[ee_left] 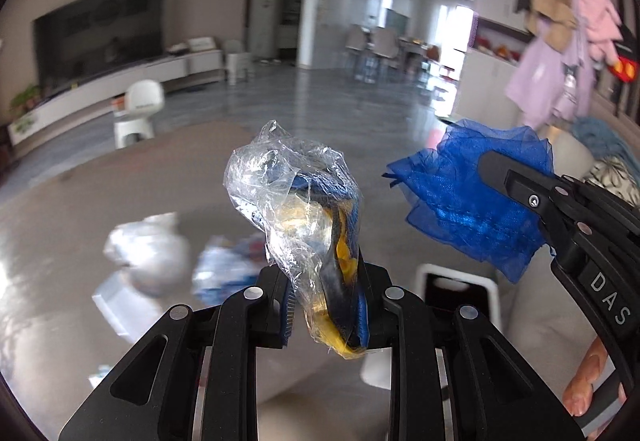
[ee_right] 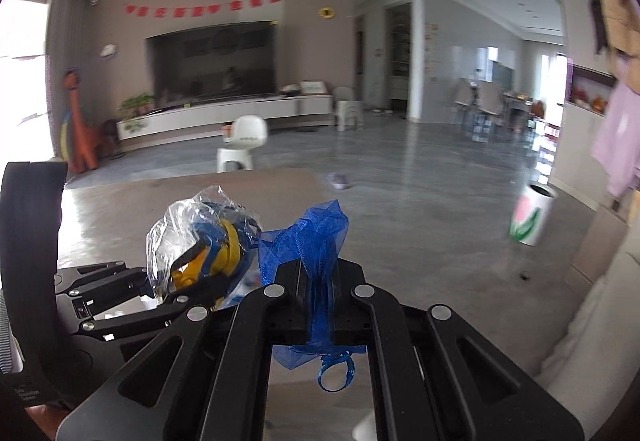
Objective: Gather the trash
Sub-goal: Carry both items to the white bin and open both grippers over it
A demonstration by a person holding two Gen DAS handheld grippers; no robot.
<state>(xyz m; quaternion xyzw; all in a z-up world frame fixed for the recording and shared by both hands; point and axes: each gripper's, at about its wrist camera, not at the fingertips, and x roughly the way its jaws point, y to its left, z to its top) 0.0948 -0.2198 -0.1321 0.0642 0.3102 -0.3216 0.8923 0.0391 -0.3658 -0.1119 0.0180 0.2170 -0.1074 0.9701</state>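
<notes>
My left gripper (ee_left: 326,305) is shut on a crumpled clear plastic wrapper (ee_left: 292,201) with blue and yellow packaging inside, held upright above a glossy table. The same wrapper (ee_right: 200,241) shows at the left of the right wrist view, in the left gripper (ee_right: 176,289). My right gripper (ee_right: 320,297) is shut on a blue mesh pouch (ee_right: 316,241), whose ribbon hangs below the fingers. In the left wrist view the blue mesh pouch (ee_left: 472,193) and the right gripper (ee_left: 516,177) are at the right. More litter (ee_left: 224,269) lies blurred on the table.
A white bin (ee_left: 460,289) stands below the grippers beside the table (ee_left: 80,201). A blurred white bag (ee_left: 148,253) lies on the table. A white stool (ee_right: 244,145), a TV wall, dining chairs (ee_right: 484,101), hanging clothes (ee_left: 560,53) and a flower-printed white cylinder (ee_right: 532,215) surround the glossy floor.
</notes>
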